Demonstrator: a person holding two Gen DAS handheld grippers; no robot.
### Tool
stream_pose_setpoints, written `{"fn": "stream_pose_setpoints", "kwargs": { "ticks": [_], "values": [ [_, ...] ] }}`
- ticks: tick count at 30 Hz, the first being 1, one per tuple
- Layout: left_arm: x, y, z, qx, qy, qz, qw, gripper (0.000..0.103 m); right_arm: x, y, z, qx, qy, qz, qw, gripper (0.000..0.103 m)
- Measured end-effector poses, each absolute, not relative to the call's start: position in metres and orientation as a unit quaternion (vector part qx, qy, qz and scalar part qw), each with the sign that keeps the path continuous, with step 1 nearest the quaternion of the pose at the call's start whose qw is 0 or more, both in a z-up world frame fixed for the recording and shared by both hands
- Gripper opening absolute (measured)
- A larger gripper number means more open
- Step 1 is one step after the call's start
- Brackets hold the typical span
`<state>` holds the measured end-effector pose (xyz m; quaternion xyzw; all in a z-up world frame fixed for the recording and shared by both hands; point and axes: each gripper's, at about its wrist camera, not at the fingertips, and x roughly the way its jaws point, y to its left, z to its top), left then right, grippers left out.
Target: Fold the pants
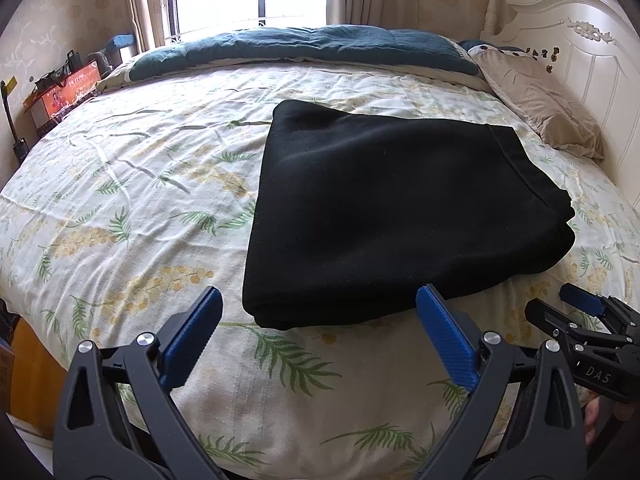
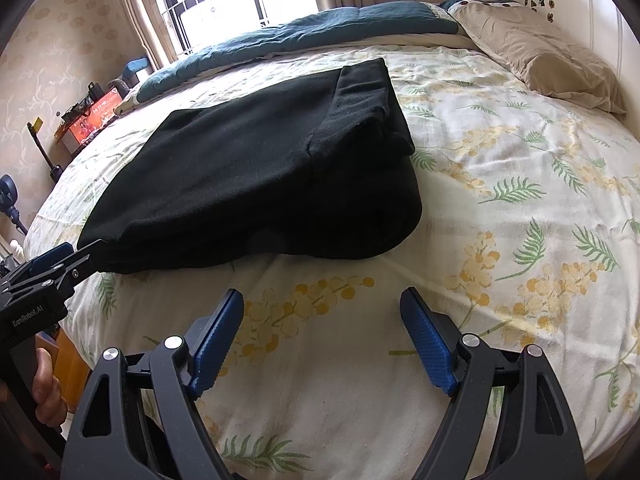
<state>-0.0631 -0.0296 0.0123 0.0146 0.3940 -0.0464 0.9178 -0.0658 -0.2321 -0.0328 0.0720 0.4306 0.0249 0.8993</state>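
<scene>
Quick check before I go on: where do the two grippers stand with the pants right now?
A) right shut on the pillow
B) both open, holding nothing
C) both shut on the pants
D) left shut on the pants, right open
B: the left gripper and the right gripper both have their jaws spread wide over the sheet, while the pants lie folded and free on the bed.

I see the folded pants (image 1: 384, 208) lying on the bed (image 1: 140, 200), with the rolled quilt (image 1: 304, 46) behind them and the pillow (image 1: 540, 108) off to their right. My left tongs (image 1: 318, 312) sit before the pants' near edge, my right tongs (image 2: 322, 312) beside them to the right.
</scene>
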Motion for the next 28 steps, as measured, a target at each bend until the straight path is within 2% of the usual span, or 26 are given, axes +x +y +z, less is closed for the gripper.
{"fn": "stream_pose_setpoints", "kwargs": {
  "ticks": [12,16,20,26,28],
  "values": [
    [-0.062,-0.034,0.010,0.034,0.387,-0.040,0.921,0.097,-0.067,-0.230,-0.036,0.068,0.433,0.024,0.898,0.080],
    [-0.058,-0.035,0.013,0.036,0.389,-0.022,0.920,0.101,-0.066,-0.230,-0.036,0.067,0.432,0.023,0.899,0.080],
    [-0.056,-0.035,0.032,0.028,0.357,-0.041,0.933,0.101,-0.067,-0.229,-0.034,0.064,0.437,0.027,0.897,0.080],
    [-0.026,0.014,0.078,-0.023,0.343,-0.071,0.936,0.101,-0.067,-0.248,0.014,0.060,0.398,0.048,0.914,0.080],
    [0.012,0.035,0.088,-0.007,0.313,-0.038,0.949,0.101,-0.039,-0.265,0.036,0.047,0.376,0.049,0.924,0.084]
  ]
}}
